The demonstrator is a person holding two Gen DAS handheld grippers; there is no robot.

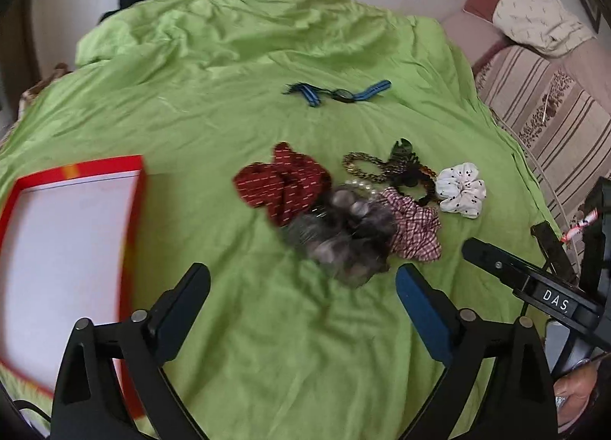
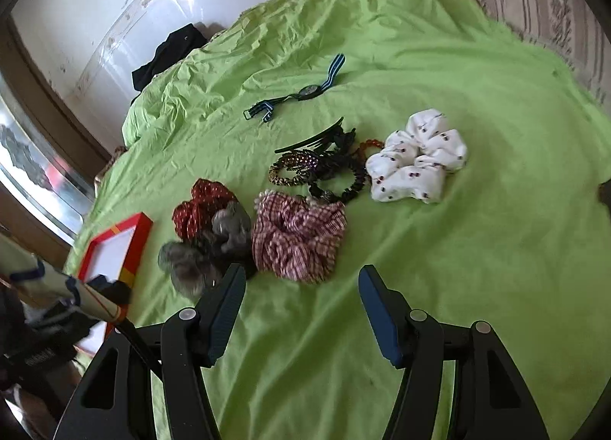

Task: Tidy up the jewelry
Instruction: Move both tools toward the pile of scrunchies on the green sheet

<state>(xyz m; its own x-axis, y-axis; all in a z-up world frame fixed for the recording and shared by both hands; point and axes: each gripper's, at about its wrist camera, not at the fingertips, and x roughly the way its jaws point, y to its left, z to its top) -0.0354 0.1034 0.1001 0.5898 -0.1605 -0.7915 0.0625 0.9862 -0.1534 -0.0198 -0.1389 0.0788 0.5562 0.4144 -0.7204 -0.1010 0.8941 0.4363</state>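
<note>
The left gripper (image 1: 301, 279) stands wide open with nothing between its pads. The right gripper (image 2: 301, 283) is partly open and also empty. Both hover above the green bedsheet (image 1: 267, 344), near the pile of accessories.

The pile lies mid-sheet. The grey furry scrunchie (image 2: 206, 249) is nearest, touching the red dotted scrunchie (image 2: 198, 207) on its far left and the checked scrunchie (image 2: 298, 234) on its right. Beyond them lie a beaded bracelet (image 2: 286, 169), a black coiled band (image 2: 343, 176) and a dark hair claw (image 2: 313, 138), tangled together. The white printed scrunchie (image 2: 416, 157) sits far right. A blue-strapped watch (image 2: 305, 91) lies apart, farther away. The red-rimmed box (image 1: 139, 188) rests at the left.

Handling judgement: the scrunchies are light, soft and compressible; pinch a raised fold of fabric. The bracelet and claw are rigid and probably slippery; grip across the band. Expect tangled items to drag neighbours.
</note>
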